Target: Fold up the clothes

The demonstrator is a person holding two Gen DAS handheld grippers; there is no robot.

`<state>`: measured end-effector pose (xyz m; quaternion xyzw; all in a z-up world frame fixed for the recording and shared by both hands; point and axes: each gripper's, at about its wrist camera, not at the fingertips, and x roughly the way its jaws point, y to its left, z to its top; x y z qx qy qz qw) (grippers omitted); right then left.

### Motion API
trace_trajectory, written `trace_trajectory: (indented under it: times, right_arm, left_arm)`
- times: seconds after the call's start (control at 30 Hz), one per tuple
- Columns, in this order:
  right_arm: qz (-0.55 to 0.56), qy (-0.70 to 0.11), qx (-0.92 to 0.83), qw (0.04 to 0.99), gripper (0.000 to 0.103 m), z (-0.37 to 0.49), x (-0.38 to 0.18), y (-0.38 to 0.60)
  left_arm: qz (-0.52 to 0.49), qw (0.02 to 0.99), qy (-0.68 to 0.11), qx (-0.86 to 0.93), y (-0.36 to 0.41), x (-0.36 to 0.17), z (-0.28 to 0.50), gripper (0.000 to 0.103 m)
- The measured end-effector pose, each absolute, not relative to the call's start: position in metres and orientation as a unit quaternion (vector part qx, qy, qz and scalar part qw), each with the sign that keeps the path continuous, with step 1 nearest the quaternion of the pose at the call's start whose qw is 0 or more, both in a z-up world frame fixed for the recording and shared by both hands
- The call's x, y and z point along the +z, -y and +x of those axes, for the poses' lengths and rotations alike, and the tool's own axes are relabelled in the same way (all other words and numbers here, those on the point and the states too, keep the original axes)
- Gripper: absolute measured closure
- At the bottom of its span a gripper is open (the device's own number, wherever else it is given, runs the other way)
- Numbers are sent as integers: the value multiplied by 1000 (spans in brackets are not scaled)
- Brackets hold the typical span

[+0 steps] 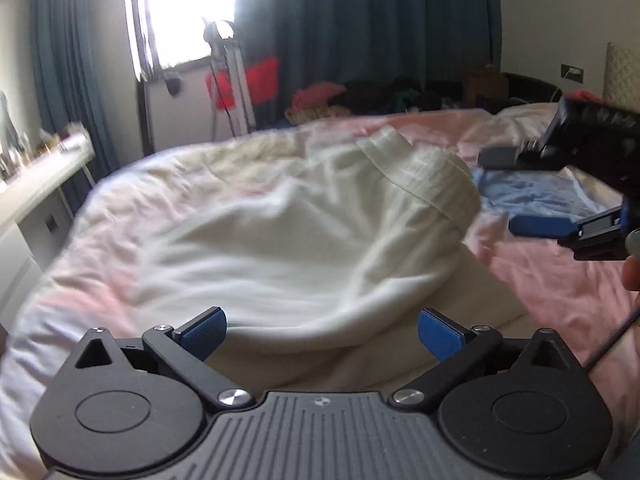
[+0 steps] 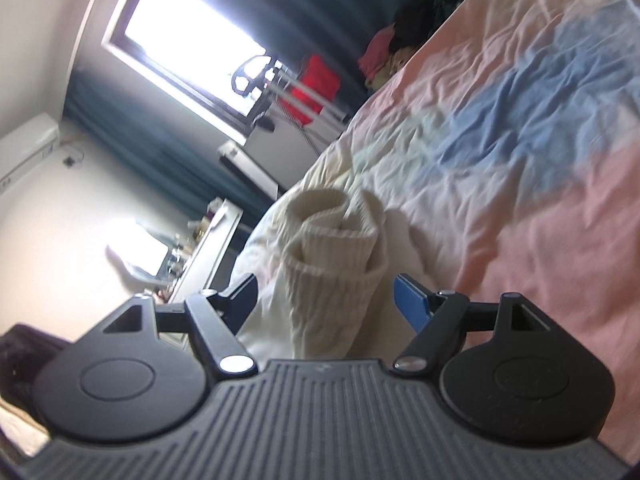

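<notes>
Blown-out window (image 1: 188,12) backlights both blurred, edge-warped fisheye views.

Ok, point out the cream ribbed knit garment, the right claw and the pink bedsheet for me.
cream ribbed knit garment (image 2: 332,248): right wrist view, on its rolled ribbed cuff.
right claw (image 1: 516,192): left wrist view, midway between its blue fingertips.
pink bedsheet (image 2: 520,240): right wrist view, bare wrinkled area.

Ribbed cream knit garment (image 2: 332,248) on crumpled cotton bedsheet (image 2: 520,208).

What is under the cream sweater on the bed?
The cream sweater lies on the pink bedsheet, which shows all around it. Whether anything else sits beneath the sweater is hidden by its folds.
</notes>
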<state>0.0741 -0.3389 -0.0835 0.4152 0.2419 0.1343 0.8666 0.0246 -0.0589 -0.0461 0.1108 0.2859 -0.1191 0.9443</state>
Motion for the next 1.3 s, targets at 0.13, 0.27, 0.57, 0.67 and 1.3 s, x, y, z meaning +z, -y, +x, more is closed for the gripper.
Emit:
trace_trajectory:
  times: [0.13,0.27,0.57,0.67,1.3]
  right_arm:
    - [404,-248,147,868,26,83,-93,318]
    - [387,-266,126,874,29,109,-106,302]
    - [347,-241,85,903,68,127,-106,290]
    - [329,-213,83,916,73,110,-90,287]
    - [390,-295,7,872,56,79,-121,323]
  left_arm:
    - [69,954,-276,-94,33,-41,16,0]
    - [-19,957,-283,-67,3,-37,22,0]
    - [-114,945,-300,-63,-32,-38,45,0]
    - [-123,947,-289,-62,-38,-36,44,0]
    - [-137,905,-402,-19,-56,-77,53,0]
